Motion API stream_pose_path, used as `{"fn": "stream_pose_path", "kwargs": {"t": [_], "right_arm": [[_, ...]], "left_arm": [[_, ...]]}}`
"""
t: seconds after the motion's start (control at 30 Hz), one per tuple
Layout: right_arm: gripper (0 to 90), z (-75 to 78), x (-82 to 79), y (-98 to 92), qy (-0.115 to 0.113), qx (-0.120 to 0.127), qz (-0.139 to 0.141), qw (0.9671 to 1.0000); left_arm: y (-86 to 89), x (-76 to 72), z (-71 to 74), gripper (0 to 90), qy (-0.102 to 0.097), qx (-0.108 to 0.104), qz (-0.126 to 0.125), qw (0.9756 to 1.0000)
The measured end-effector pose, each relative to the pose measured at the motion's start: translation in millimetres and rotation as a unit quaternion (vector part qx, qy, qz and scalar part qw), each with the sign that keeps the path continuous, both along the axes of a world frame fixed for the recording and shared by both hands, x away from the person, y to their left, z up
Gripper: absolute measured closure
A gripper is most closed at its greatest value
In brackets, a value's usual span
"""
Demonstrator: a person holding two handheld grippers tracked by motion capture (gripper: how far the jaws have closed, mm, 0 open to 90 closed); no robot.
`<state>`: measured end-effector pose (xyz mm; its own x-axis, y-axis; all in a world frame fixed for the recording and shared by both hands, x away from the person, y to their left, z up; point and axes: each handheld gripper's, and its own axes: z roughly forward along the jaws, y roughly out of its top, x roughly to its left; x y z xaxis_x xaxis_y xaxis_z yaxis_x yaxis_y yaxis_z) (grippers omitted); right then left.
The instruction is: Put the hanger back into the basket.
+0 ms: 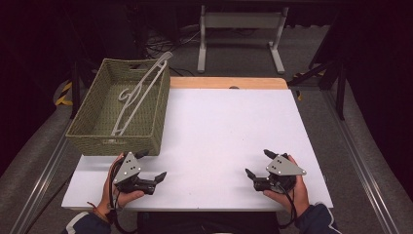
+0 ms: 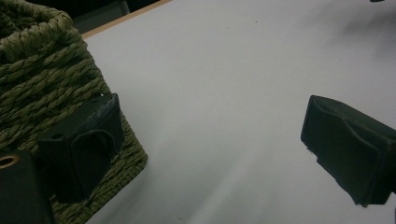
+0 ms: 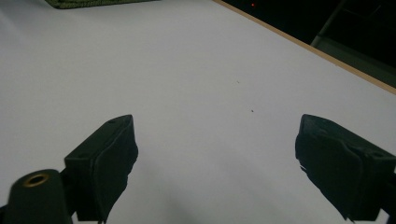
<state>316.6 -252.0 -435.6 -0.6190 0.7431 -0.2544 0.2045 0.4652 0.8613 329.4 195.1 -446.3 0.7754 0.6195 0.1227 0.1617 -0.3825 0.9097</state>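
A green woven basket (image 1: 100, 114) stands at the table's left side with a white plastic hanger (image 1: 139, 92) lying slanted in it, one end poking over the far rim. My left gripper (image 1: 152, 165) rests near the front left of the white table, open, its jaws wide apart and empty. In the left gripper view its left jaw sits right beside the basket (image 2: 42, 84) corner. My right gripper (image 1: 258, 164) rests near the front right, open, with nothing between its jaws. In the right gripper view a strip of the basket (image 3: 88, 3) shows at the top.
The white tabletop (image 1: 229, 126) stretches between the grippers and the wooden far edge (image 1: 229, 83). A white metal frame (image 1: 241, 34) stands on the floor behind the table. Dark stands and cables lie around it.
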Motion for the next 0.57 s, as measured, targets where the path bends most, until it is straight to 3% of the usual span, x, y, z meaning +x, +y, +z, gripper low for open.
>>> {"fn": "stream_pose_path", "kwargs": {"t": [0.57], "right_arm": [[12.9,-2.3,3.2,-2.6,0.013,0.007,0.001,0.9999]], "left_arm": [[-2.0,5.1,-4.1,7.3,0.019,0.011,0.007,0.9997]]}}
